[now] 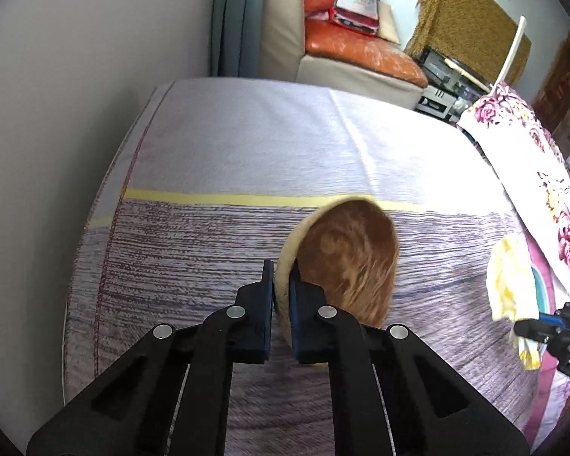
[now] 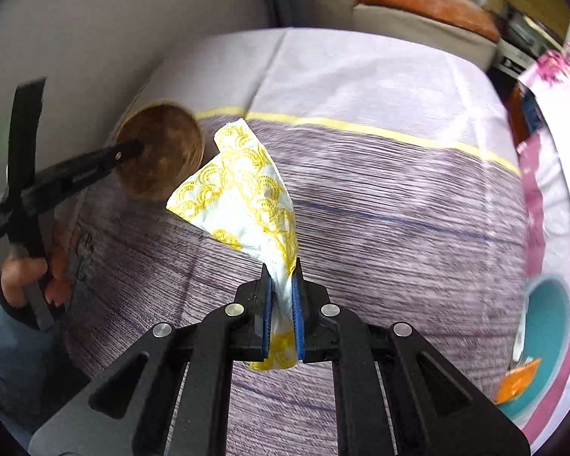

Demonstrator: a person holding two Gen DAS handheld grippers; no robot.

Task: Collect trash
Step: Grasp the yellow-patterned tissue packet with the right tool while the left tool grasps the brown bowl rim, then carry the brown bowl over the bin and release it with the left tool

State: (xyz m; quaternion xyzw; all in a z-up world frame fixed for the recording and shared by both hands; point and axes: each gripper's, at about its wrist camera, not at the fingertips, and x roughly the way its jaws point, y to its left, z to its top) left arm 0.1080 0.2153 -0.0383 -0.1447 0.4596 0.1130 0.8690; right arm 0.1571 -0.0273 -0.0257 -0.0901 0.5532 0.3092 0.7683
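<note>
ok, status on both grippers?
Left gripper shut on cup rim, cup lifted. Right gripper shut on yellow-print wrapper, hanging clear of bed cover. Nothing in the way.

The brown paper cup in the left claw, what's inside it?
The cup, clamped by its rim in the left claw, looks empty: only stained brown walls and bottom show. The claw's finger covers a strip of the interior, so that part stays unseen.

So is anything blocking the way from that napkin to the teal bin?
Nothing visible. The right gripper holds the napkin up off the bedspread; the bin sits at the right edge, with only bare bedspread between.
</note>
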